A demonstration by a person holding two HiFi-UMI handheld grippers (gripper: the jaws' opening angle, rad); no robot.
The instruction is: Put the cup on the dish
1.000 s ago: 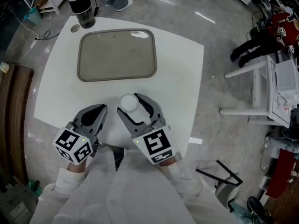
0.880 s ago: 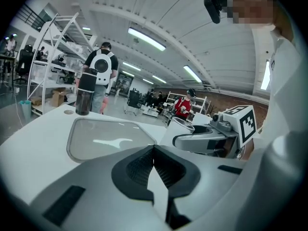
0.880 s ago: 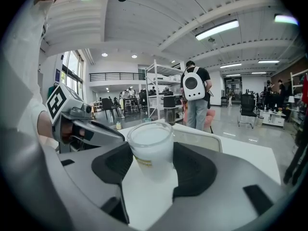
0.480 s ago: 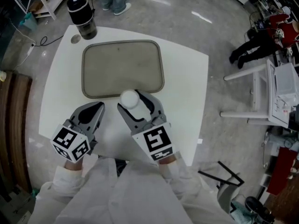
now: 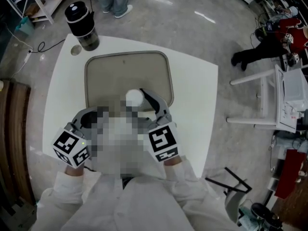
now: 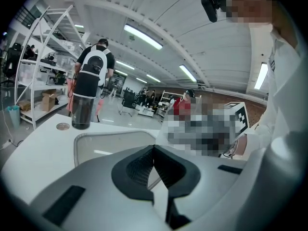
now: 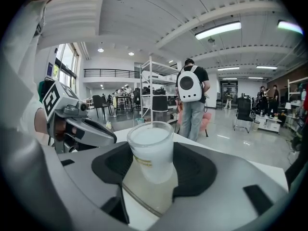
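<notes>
Placement step, shown from the head and both gripper views. The right gripper (image 7: 153,170) has its fingers (image 7: 204,170) clamped on either side of the cup (image 7: 150,148), a frosted white tumbler held upright, mouth up. In the head view the cup (image 5: 134,96) lies over the near edge of the dish (image 5: 115,73), a shallow tan tray on the white bench (image 5: 192,100). The right gripper view shows tray floor beneath the cup's base, but whether base and dish touch cannot be told. The left gripper (image 6: 154,152) hovers beside it, fingers (image 6: 132,170) pressed together on nothing. A dark flask (image 5: 82,23) stands beyond the dish's far left corner, well apart. Judged next move: lower until the base rests flat, preferably farther inside the rim, then part the fingers and draw back without tipping the cup.
</notes>
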